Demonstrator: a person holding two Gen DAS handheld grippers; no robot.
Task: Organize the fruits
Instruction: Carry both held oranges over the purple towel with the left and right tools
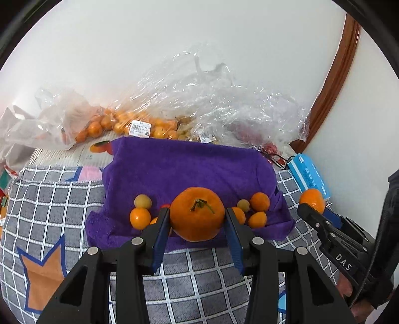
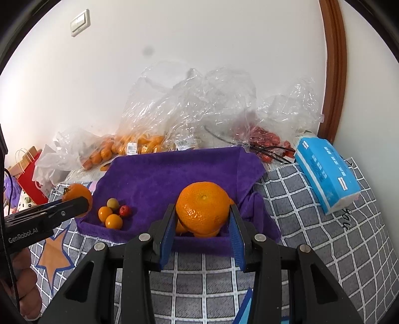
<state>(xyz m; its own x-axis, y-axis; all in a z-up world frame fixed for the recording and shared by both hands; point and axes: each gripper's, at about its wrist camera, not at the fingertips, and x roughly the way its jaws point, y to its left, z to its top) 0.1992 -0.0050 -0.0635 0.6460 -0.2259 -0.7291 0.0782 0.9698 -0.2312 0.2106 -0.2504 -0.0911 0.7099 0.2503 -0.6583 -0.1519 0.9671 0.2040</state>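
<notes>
**Two mandarins held over a purple towel, one in each gripper**

Item 1. Mandarin with stem (image 1: 197, 214), stem and green stalk facing the left wrist camera. Clamped between the blue pads of the left gripper (image 1: 197, 221), above the near edge of the purple towel (image 1: 187, 169).

Item 2. Second mandarin (image 2: 203, 208), blossom end facing the right wrist camera. Clamped in the right gripper (image 2: 203, 224), also above the towel's near edge, toward its right side.

Item 3. Small fruit lying on the towel. Left cluster (image 2: 111, 214): two orange kumquats, one pale yellow-green fruit and one small red fruit, touching or just beside each other. Right cluster (image 1: 254, 209): three or so kumquats and a pale fruit, partly hidden behind the right gripper in its own view.

Item 4. Grey checked blanket (image 2: 311, 224) under the towel, with an orange star outlined in blue (image 1: 42, 274).

Item 5. Clear plastic bags (image 2: 189, 104) along the white wall behind the towel. One holds kumquats (image 2: 139, 145) and bears a barcode sticker, print too small to read; another holds red fruit (image 2: 268, 139).

Item 6. Blue tissue pack (image 2: 326, 172) on the blanket to the right, lettering unreadable.

Item 7. Markings: "DAS" on the right gripper's body, "GenRobot.AI" on the left's.

Item 8. Red paper bag (image 2: 30, 174) at far left; wall switch (image 2: 79, 22) above.
</notes>
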